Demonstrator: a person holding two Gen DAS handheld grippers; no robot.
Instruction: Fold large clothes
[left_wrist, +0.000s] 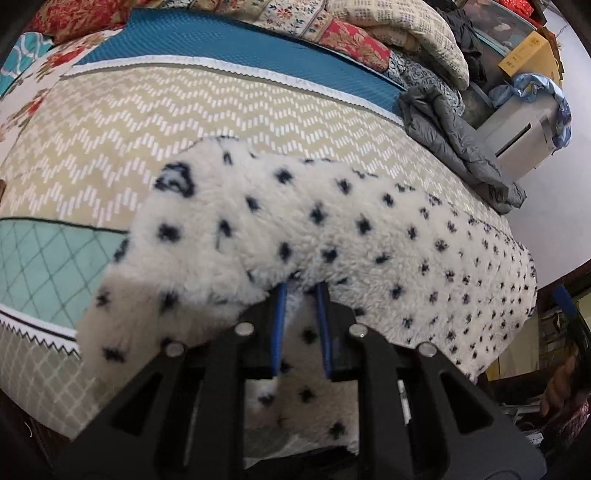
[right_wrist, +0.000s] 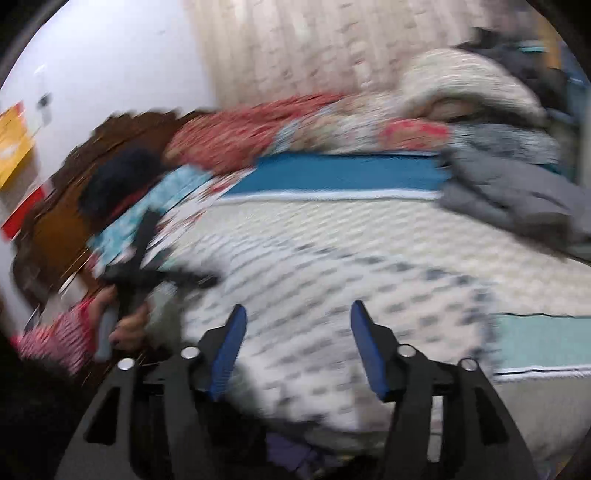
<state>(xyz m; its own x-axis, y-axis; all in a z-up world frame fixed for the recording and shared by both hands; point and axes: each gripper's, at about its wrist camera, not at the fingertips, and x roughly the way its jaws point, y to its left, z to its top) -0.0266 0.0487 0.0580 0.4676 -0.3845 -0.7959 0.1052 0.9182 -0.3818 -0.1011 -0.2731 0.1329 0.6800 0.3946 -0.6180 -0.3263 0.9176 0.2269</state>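
A white fleece garment with dark blue spots (left_wrist: 295, 229) lies across the bed's front edge. My left gripper (left_wrist: 303, 291) is shut on a fold of this fleece; its blue fingers (left_wrist: 281, 317) are buried in the pile and lift the fold off the bed. In the blurred right wrist view the same fleece (right_wrist: 332, 280) spreads over the bed. My right gripper (right_wrist: 297, 314) is open and empty, hovering above the fleece near the front edge. The left gripper (right_wrist: 147, 273), held by a hand, shows at the left of that view.
The bed has a beige zigzag cover (left_wrist: 155, 122) with teal bands (left_wrist: 221, 44). A grey padded jacket (left_wrist: 454, 140) lies at the far right corner. Folded quilts and pillows (left_wrist: 369, 26) pile along the back. A white box (left_wrist: 524, 133) stands beside the bed.
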